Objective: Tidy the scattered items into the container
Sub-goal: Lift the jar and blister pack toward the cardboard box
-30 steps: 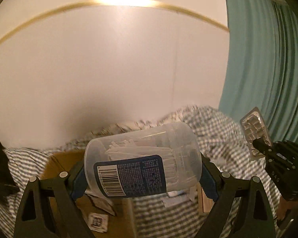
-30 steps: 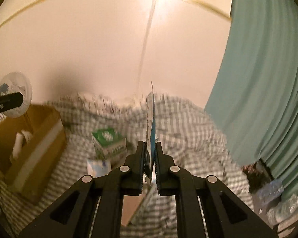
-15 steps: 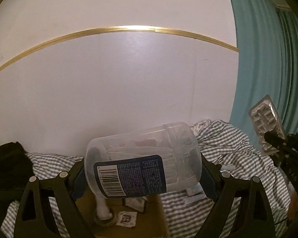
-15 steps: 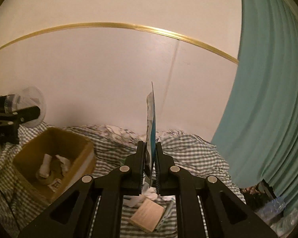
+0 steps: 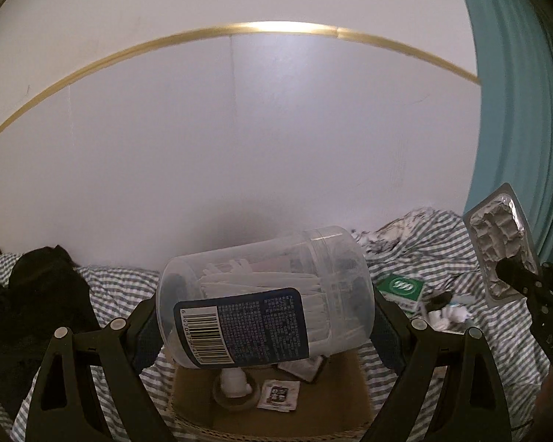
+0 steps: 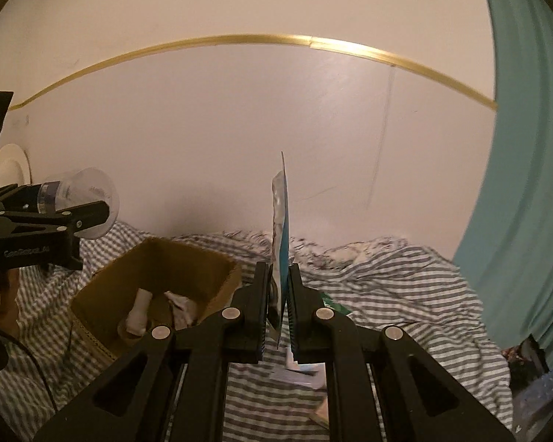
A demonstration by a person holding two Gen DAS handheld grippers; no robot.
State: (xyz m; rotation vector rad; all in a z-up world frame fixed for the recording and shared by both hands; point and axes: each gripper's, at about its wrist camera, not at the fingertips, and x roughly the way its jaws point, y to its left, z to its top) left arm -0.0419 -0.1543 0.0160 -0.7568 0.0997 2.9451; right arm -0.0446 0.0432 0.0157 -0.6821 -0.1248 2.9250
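Over the rumpled grey-and-white checked bedsheet point(image 6: 405, 294), against the pale wall with its gold trim strip point(image 5: 261, 31), and beside the teal curtain point(image 6: 527, 184): both views swung since a second ago. More wall and less bedding now in frame. Open brown cardboard box point(image 6: 158, 280) shifted from the left edge of the right wrist view toward its lower centre, now directly below the left gripper point(image 5: 265, 294) in the left wrist view. White roll point(image 5: 234, 379), small printed sachet point(image 5: 278, 399) and other small bits lying on the box floor. Green-and-white carton point(image 5: 402, 289) now visible on the sheet just right of the box, with a few small white items beside it.

Left gripper spread wide and clamped on a clear plastic cylindrical jar with a dark blue barcode label point(image 5: 265, 294), white sticks inside; jar held sideways, one finger against its base and the other against its lid, hanging above the box and not touching it. Same grasp as before.

Right gripper point(image 6: 278, 294) almost fully closed, pinching the lower part of a silver foil blister pack point(image 6: 280, 228), held edge-on and upright. Pack raised above the sheet, right of the box, clear of it. Grip unchanged from a second ago.
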